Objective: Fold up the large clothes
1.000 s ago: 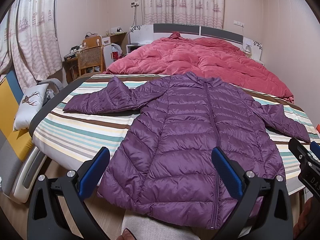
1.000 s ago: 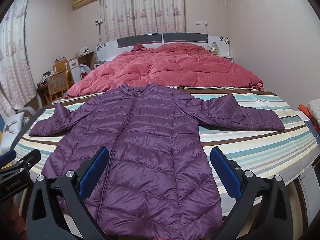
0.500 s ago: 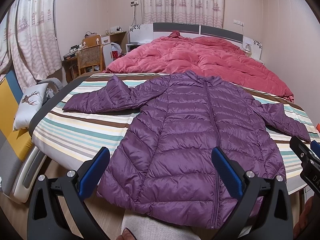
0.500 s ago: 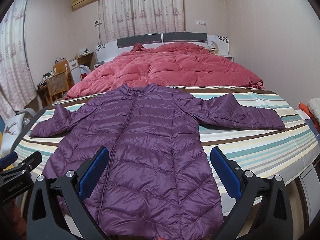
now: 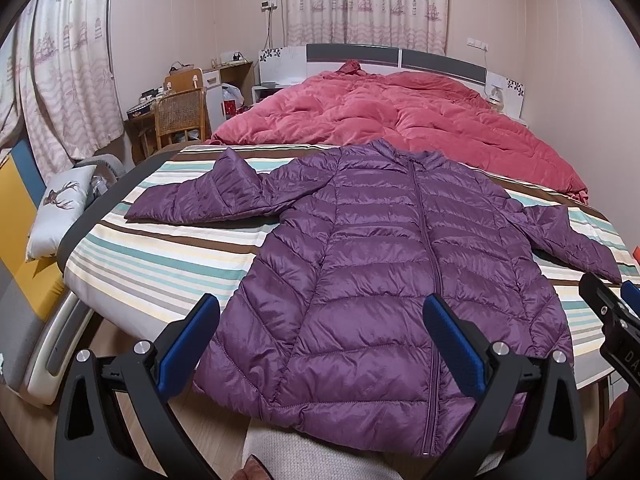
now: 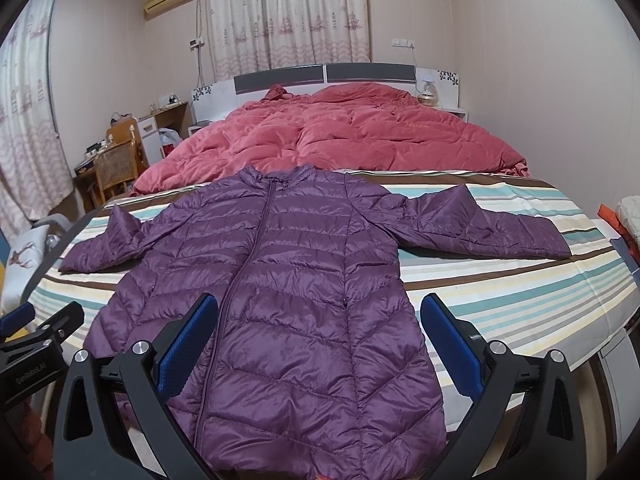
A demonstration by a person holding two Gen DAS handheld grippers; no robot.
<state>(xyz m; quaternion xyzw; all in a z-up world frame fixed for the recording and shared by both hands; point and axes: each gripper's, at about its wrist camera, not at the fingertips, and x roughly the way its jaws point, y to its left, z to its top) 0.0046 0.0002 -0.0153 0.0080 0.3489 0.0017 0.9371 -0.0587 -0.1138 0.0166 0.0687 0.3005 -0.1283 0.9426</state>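
Observation:
A purple quilted down jacket (image 5: 384,264) lies flat and zipped on the striped bedsheet (image 5: 160,256), collar toward the headboard, both sleeves spread out sideways, hem hanging over the bed's near edge. It also shows in the right wrist view (image 6: 296,288). My left gripper (image 5: 320,336) is open and empty, held above the jacket's hem. My right gripper (image 6: 318,336) is open and empty, also above the lower part of the jacket. Each gripper shows at the edge of the other's view.
A red duvet (image 5: 392,116) is bunched at the head of the bed. A wicker chair (image 5: 180,116) and desk stand at the far left. A deer-print pillow (image 5: 60,208) lies on a yellow-and-blue seat left of the bed. Orange and white clothes (image 6: 624,216) lie at right.
Both grippers have drifted very slightly; the jacket has not moved and both grippers stay open.

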